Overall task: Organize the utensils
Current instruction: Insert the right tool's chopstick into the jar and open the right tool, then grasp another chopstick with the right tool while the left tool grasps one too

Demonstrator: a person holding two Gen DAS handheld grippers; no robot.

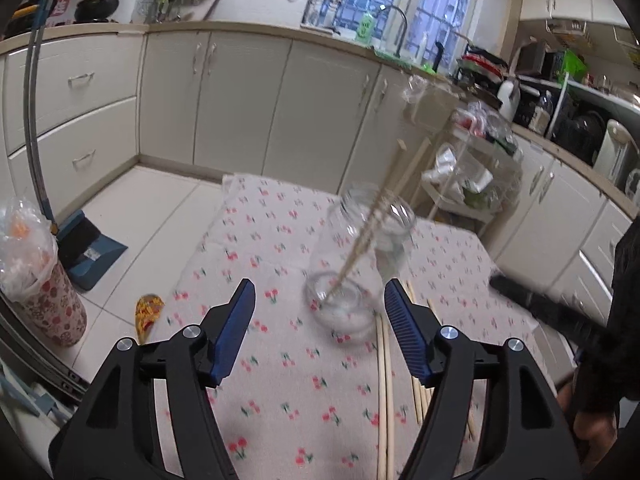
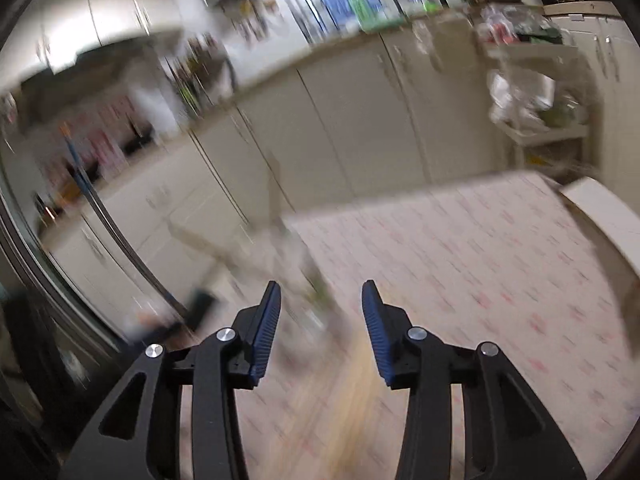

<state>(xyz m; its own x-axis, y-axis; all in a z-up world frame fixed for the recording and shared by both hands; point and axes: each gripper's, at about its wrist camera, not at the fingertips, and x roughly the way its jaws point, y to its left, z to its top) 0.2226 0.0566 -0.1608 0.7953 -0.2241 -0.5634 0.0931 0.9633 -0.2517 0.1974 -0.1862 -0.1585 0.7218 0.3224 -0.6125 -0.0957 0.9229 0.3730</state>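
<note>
On the cherry-print tablecloth, loose chopsticks run lengthwise bottom centre, just inside my spread, empty left gripper; right gripper likewise spread.

A home kitchen: cream cabinets, sink tap by the window, wok.

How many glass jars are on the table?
1. The glass jar stands on the cherry tablecloth, between the open left tongs, with chopsticks inside. The right view is too blurry to show more.
</note>
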